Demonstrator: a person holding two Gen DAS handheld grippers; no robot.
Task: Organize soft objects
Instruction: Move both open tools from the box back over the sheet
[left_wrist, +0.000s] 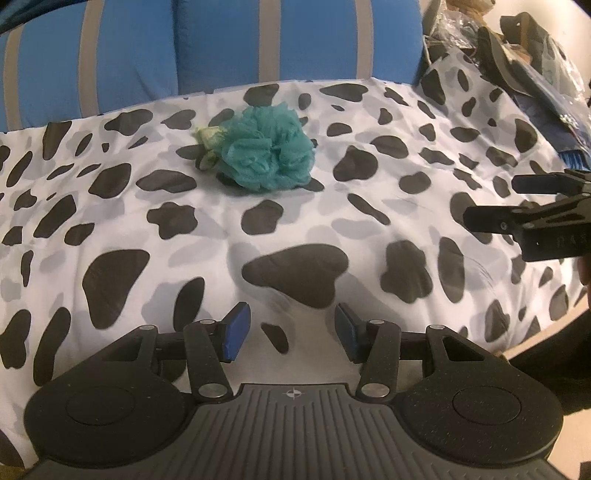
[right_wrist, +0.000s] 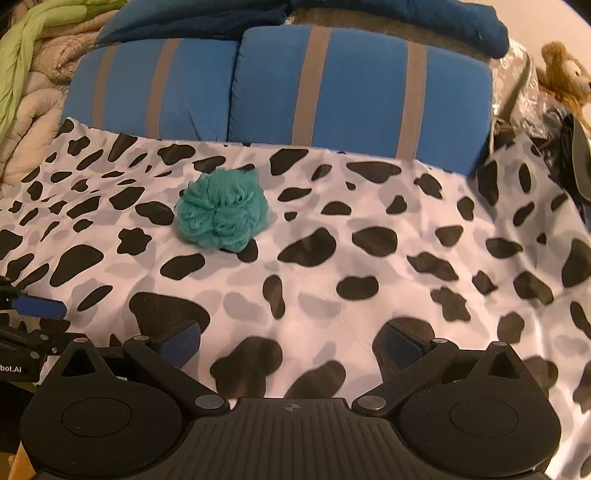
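A teal mesh bath pouf (left_wrist: 264, 147) lies on a cow-print sheet (left_wrist: 303, 229), with a small pale green piece (left_wrist: 209, 138) at its left side. The right wrist view has the same pouf (right_wrist: 221, 210) left of centre. My left gripper (left_wrist: 291, 332) hovers over the sheet well short of the pouf, jaws apart with nothing between the blue pads. My right gripper (right_wrist: 290, 345) is open and empty too, over the near part of the sheet. The right gripper's fingers (left_wrist: 491, 218) reach in from the right edge of the left wrist view.
Two blue pillows with grey stripes (right_wrist: 351, 92) line the far edge of the sheet. A brown plush bear (right_wrist: 565, 77) and dark bags with clear plastic (left_wrist: 524, 55) pile up at the far right. Green and beige quilts (right_wrist: 26, 74) lie at the far left.
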